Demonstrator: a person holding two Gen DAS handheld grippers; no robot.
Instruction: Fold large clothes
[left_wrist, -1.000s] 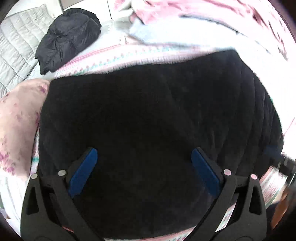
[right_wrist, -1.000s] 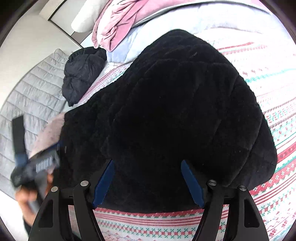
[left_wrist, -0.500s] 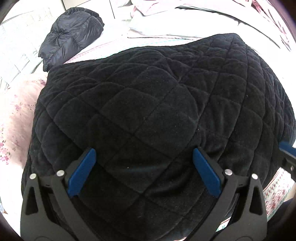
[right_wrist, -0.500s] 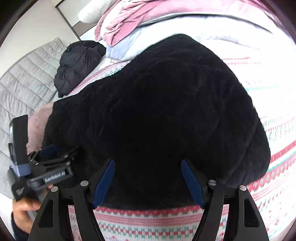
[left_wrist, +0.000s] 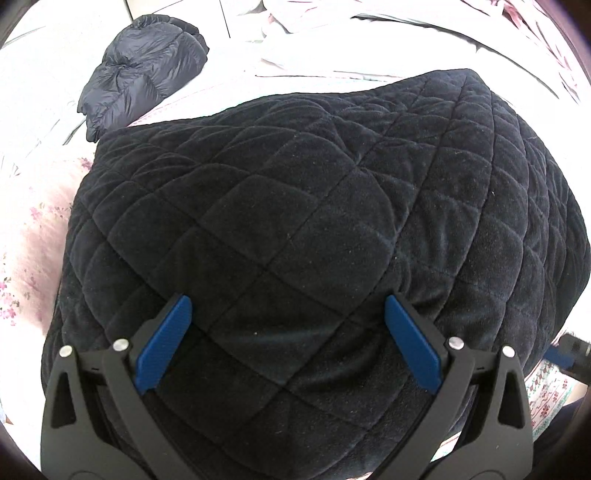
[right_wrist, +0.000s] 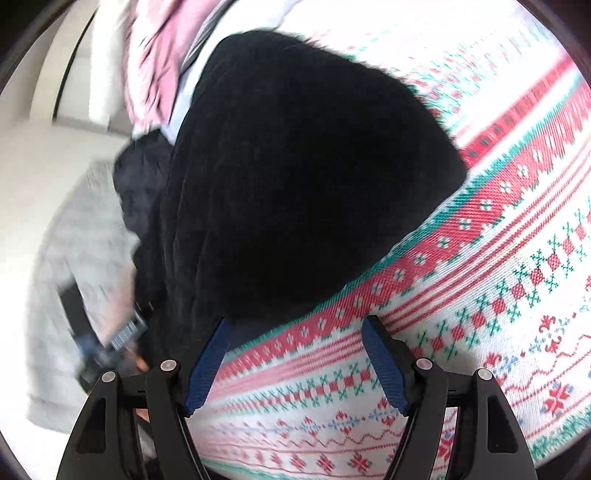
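Observation:
A large black quilted velvet garment (left_wrist: 314, 229) lies folded in a thick bundle on the bed and fills the left wrist view. My left gripper (left_wrist: 288, 339) is open, its blue pads spread just above the garment's near side, holding nothing. In the right wrist view the same black garment (right_wrist: 303, 177) lies on a patterned red, green and white blanket (right_wrist: 480, 295). My right gripper (right_wrist: 295, 362) is open and empty, over the blanket at the garment's near right edge. The left gripper (right_wrist: 110, 347) shows blurred at that view's left.
A dark navy puffer jacket (left_wrist: 144, 70) lies at the far left of the bed. A pink floral cloth (left_wrist: 29, 229) lies left of the black garment. Pink and pale bedding (right_wrist: 159, 55) is piled at the far end. A grey quilted cover (right_wrist: 74, 258) is at left.
The left gripper moved lower and closer over the black garment. The right gripper swung to the right, off the garment and over the patterned blanket. Both stayed open.

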